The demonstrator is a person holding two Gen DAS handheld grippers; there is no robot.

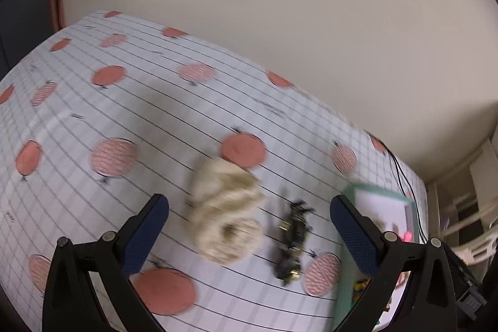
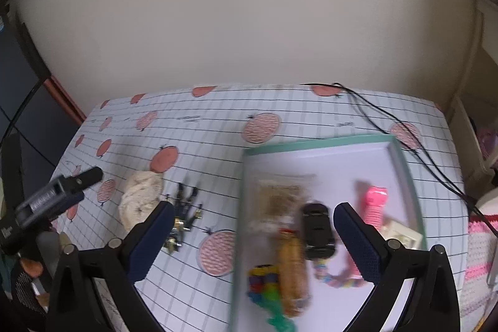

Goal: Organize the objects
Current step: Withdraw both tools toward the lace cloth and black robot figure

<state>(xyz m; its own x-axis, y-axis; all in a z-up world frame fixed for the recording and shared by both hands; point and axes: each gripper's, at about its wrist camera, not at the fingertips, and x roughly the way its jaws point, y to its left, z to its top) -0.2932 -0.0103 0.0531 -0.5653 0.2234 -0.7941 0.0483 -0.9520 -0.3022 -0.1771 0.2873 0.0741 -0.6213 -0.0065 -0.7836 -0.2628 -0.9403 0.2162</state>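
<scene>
A cream fluffy bundle (image 1: 225, 212) lies on the patterned tablecloth, with a black-and-gold metal toy (image 1: 292, 245) just right of it. My left gripper (image 1: 249, 235) hangs open above and around both, holding nothing. In the right wrist view the bundle (image 2: 140, 198) and the metal toy (image 2: 183, 217) sit left of a green-rimmed white tray (image 2: 401, 164). The tray holds a black toy car (image 2: 317, 231), a pink toy (image 2: 375, 204), a tan bottle-like item (image 2: 292, 266) and colourful pieces (image 2: 264, 279). My right gripper (image 2: 253, 241) is open over the tray's left edge, empty.
The tablecloth (image 2: 218, 170) is white with a grid and red circles. A black cable (image 2: 389, 117) runs across its far right corner. A beige wall stands behind the table. The left gripper's body (image 2: 53, 198) shows at the left edge. Shelving stands at the right.
</scene>
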